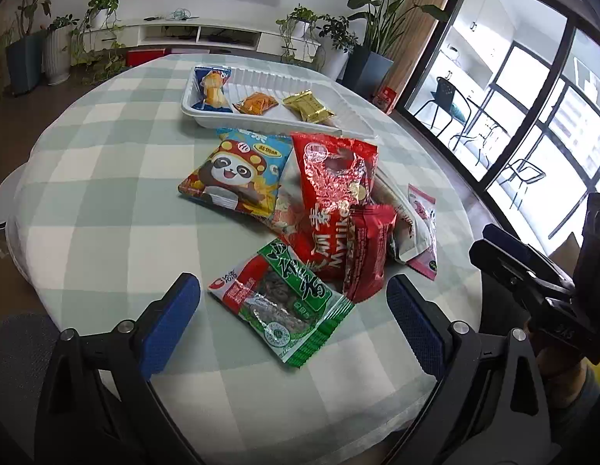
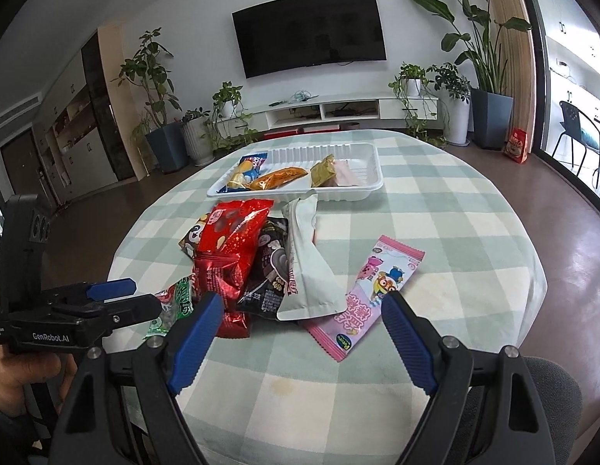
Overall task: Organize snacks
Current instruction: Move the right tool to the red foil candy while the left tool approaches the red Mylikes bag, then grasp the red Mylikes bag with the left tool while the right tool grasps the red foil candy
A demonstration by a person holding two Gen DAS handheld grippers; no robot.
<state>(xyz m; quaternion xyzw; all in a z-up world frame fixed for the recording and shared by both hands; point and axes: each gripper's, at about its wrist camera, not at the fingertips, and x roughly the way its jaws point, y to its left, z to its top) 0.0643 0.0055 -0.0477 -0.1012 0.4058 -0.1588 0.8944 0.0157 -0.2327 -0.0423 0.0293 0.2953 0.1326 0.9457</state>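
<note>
Left hand-held gripper (image 1: 292, 321): jaws spread, empty, poised either side of the crinkly green packet (image 1: 282, 304), likely the next pick. Right hand-held gripper (image 2: 300, 339): jaws spread, empty, near the flat pink packet (image 2: 364, 296). Loose glossy foil snacks heaped mid-bench (image 1: 106, 201); ribbed white plastic tray (image 1: 354, 114) beyond, holding several sorted packets.

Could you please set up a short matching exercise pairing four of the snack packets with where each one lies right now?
Things:
1. orange packet
2. green packet
3. pink packet
4. panda bag

Places:
A. between the open left gripper's fingers
B. in the white tray
C. on the cloth just before the tray
D. between the open right gripper's fingers

Pairs: 1-B, 2-A, 3-D, 4-C
</note>
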